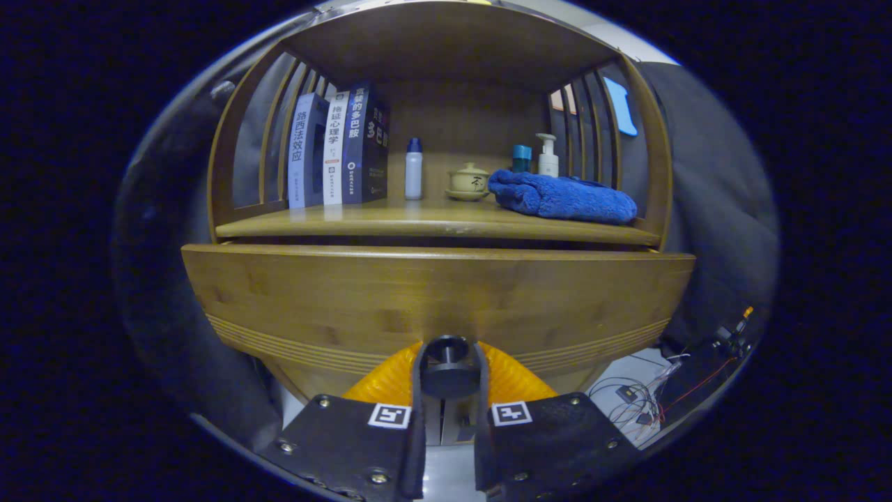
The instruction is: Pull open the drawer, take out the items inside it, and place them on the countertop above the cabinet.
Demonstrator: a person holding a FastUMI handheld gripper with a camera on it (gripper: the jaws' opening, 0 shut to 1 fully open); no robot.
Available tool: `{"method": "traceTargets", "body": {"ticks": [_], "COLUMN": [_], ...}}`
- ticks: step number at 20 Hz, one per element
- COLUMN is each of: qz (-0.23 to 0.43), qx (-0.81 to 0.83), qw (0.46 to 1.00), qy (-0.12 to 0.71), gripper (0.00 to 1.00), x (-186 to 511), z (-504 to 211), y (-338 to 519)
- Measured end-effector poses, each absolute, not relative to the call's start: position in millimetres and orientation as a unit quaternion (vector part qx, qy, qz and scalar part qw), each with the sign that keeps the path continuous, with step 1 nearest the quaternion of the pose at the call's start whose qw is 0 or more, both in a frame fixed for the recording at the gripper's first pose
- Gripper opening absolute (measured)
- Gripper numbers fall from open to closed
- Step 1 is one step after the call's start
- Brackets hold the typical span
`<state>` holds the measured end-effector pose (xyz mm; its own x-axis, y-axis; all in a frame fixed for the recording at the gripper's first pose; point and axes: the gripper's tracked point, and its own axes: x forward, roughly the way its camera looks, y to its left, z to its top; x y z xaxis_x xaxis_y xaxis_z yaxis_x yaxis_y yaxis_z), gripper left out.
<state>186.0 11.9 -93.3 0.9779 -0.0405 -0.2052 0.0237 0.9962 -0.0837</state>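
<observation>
The gripper (447,362) points straight and level at the cabinet front, its two fingers (418,380) drawn in close on either side of the dark round drawer knob (448,369), pressing it from left and right. The knob sits between the fingertips, its stem running back into the wood.

Behind the knob spreads the wide wooden drawer front (432,300), with grooved lines along its lower edge. The drawer stands pulled a little out from the cabinet: a dark gap shows between its top edge and the countertop (390,222) above. What lies inside the drawer cannot be seen from this angle.

On the countertop, towards the right and nearest the front, lies a folded blue towel (563,197). Just left of it sits a small lidded ceramic pot (469,182), then a white bottle with a blue cap (414,169). Further left stands a row of upright books (339,148) against the slatted side. Behind the towel stand a teal-capped container (521,158) and a white pump bottle (548,156), near the back panel. To the lower right, beyond the cabinet, loose cables (644,394) lie on the floor.
</observation>
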Motion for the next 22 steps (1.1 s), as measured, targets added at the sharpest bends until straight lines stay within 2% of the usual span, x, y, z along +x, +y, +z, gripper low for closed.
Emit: {"method": "traceTargets", "body": {"ticks": [10, 22], "qz": [-0.025, -0.030], "qx": [-0.059, -0.029], "qw": [0.991, 0.995], "qy": [0.115, 0.092], "gripper": [0.28, 0.28], "x": [187.6, 189.4], "z": [-93.0, -89.3], "y": [6.3, 8.5]}}
